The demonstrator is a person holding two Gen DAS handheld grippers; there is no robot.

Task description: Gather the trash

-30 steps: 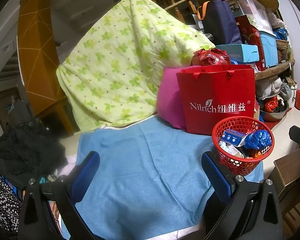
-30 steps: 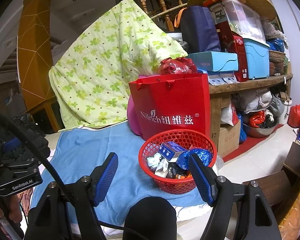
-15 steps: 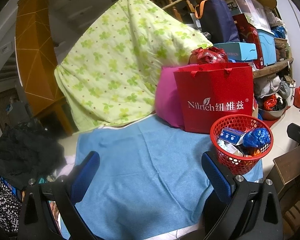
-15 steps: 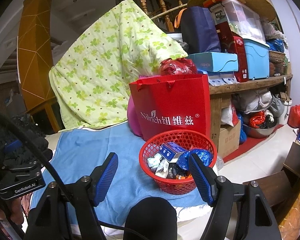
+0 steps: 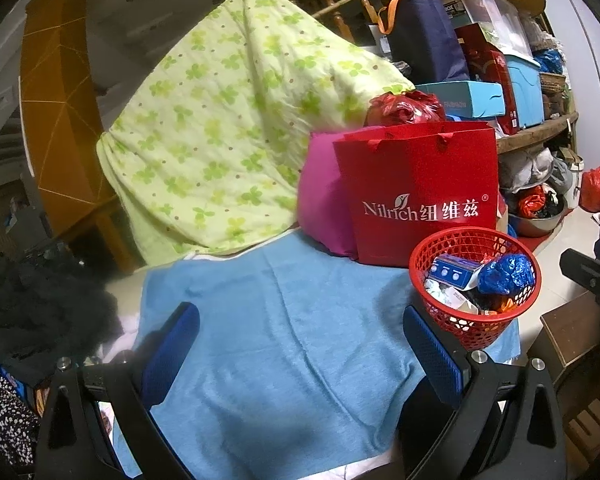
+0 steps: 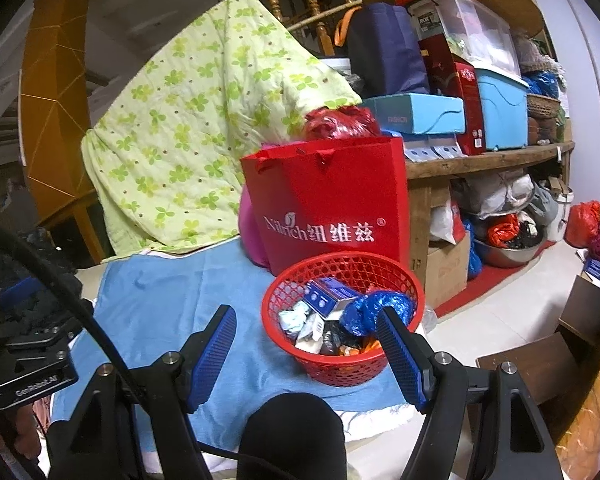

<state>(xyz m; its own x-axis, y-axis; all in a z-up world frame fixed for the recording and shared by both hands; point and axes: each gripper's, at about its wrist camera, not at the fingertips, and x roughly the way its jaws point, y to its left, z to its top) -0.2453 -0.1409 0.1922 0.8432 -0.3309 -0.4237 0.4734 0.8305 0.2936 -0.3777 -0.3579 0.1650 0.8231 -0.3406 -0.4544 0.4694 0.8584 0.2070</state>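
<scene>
Both grippers, left (image 5: 300,344) and right (image 6: 306,352), are hovering wide and empty; the red plastic mesh basket (image 6: 342,372) of trash is sitting near the blue cloth's (image 5: 280,340) edge, risking a nudge overboard.

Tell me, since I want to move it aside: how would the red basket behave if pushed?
The red basket looks like thin mesh plastic with light scraps inside, so probably light and a bit flexible. On the blue cloth it may drag and bunch the cloth instead of sliding. Its wide rim suggests it won't tip easily.
</scene>
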